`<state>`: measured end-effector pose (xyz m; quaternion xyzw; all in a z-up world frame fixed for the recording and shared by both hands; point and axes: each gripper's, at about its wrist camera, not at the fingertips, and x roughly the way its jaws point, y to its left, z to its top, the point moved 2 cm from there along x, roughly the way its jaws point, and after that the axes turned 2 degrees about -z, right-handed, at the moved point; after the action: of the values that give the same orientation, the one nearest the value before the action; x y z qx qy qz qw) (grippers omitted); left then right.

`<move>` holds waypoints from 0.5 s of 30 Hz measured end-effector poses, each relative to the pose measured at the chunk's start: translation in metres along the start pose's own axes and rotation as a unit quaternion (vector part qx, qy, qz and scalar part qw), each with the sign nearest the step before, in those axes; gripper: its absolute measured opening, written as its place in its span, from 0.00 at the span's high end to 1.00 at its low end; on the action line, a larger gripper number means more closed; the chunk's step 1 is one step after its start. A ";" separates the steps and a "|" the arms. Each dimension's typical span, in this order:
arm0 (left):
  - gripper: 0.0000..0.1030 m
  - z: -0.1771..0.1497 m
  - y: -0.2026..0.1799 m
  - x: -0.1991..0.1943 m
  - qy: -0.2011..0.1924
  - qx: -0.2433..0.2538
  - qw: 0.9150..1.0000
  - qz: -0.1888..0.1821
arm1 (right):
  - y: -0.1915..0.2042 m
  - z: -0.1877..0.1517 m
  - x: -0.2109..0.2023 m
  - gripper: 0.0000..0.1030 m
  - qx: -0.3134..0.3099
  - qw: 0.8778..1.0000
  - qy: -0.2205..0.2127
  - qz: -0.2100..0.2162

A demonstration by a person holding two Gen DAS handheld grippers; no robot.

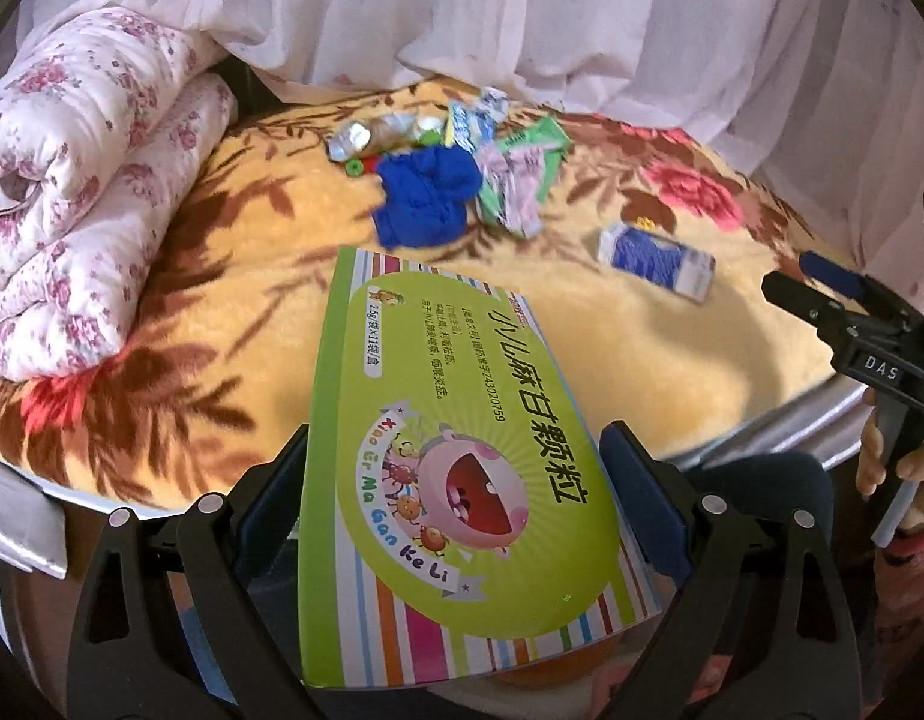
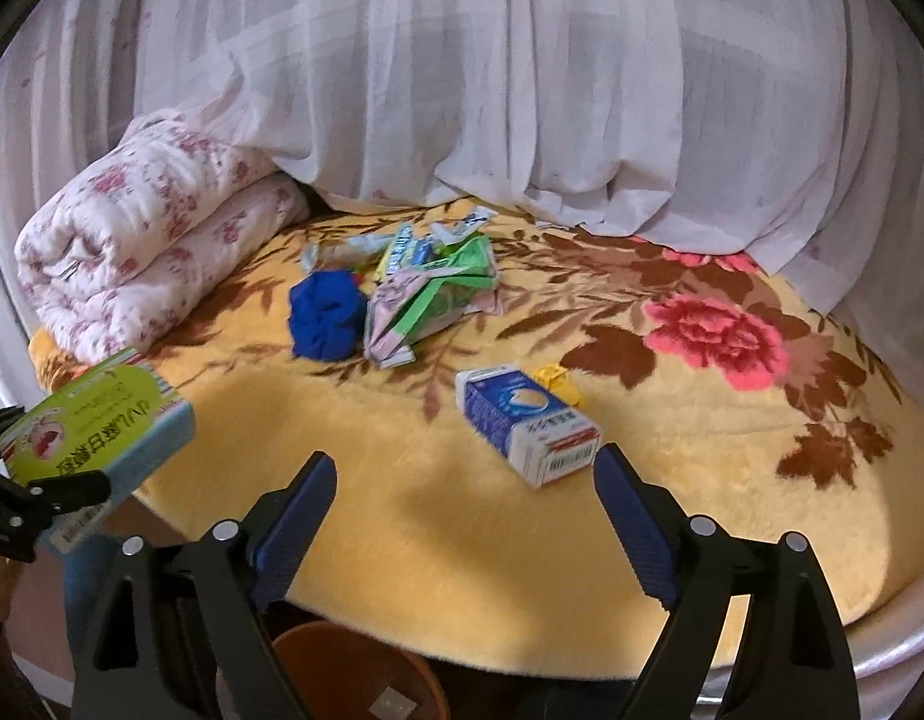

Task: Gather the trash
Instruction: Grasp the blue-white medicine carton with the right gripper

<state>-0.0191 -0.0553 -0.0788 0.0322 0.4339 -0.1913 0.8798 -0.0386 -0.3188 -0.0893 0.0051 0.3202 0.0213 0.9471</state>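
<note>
My left gripper [image 1: 456,480] is shut on a green medicine box [image 1: 456,468], held off the bed's front edge; the box also shows in the right wrist view [image 2: 96,420]. My right gripper [image 2: 462,504] is open and empty, just in front of a blue-and-white carton [image 2: 528,420] lying on the yellow floral blanket [image 2: 582,540]; the carton also shows in the left wrist view [image 1: 657,261]. Further back lies a pile of wrappers [image 2: 426,288] and a blue crumpled cloth [image 2: 327,315].
A folded pink floral quilt [image 2: 150,252] sits at the back left. A white curtain [image 2: 522,90] hangs behind the bed. A brown bin [image 2: 354,672] stands below the bed's front edge. A small yellow piece [image 2: 558,381] lies behind the carton.
</note>
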 end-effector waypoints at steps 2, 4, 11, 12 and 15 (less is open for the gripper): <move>0.12 0.006 0.002 0.004 -0.001 -0.003 1.000 -0.001 | -0.004 0.004 0.010 0.14 0.002 1.000 0.006 -0.003; 0.12 0.009 0.003 0.008 0.000 -0.004 1.000 -0.003 | -0.008 0.008 0.021 0.12 -0.001 1.000 0.014 -0.007; 0.12 0.014 0.003 0.020 0.007 -0.005 1.000 -0.009 | -0.026 0.018 0.076 0.10 -0.022 0.998 0.055 -0.013; 0.12 0.015 0.003 0.022 0.008 -0.005 1.000 -0.009 | -0.028 0.019 0.085 0.10 -0.023 0.998 0.063 -0.005; 0.12 0.016 0.004 0.024 0.010 -0.008 1.000 -0.010 | -0.035 0.021 0.114 0.10 -0.024 0.996 0.090 0.007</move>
<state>0.0081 -0.0624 -0.0882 0.0228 0.4447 -0.1963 0.8736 0.0662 -0.3489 -0.1421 -0.0179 0.4038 0.0357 0.9140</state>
